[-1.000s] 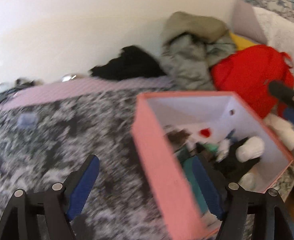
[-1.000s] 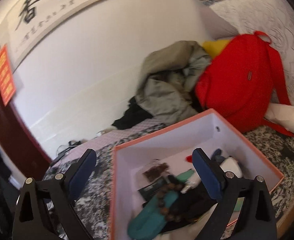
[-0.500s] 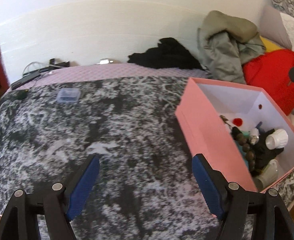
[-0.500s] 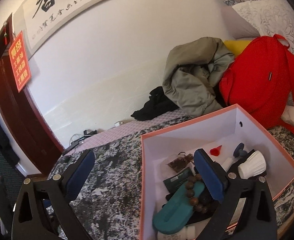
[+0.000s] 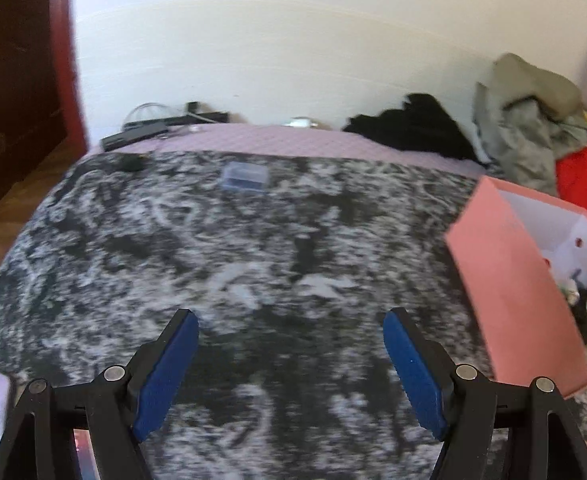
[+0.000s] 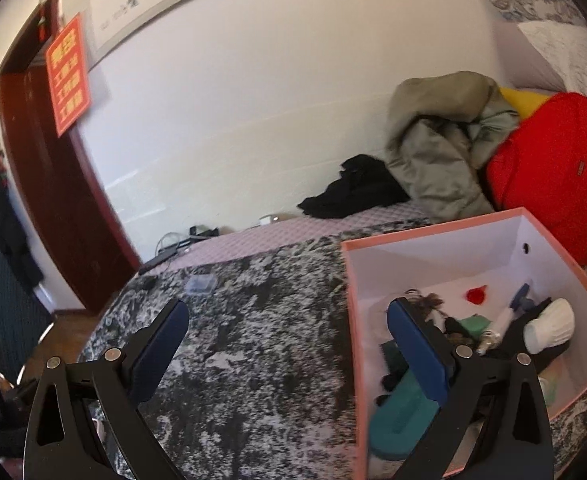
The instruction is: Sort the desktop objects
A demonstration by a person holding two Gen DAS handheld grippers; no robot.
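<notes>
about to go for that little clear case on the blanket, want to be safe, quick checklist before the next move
1. Left claw open and empty: ok.
2. Right claw open and empty: ok.
3. Small clear case in view, lying alone on the blanket: ok.
4. Blanket between left claw and case free of clutter: ok.
5. Pink box open on top, room inside: ok.
6. Case lid latched: cannot tell, too blurred.

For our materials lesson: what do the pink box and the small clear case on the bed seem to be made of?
Pink box: probably matte cardboard, judging by its thin stiff walls, white inside and crisp folded corners.
Small clear case: likely hard plastic, see-through with a faint blue tint and a slight shine; the blur leaves it uncertain.
</notes>
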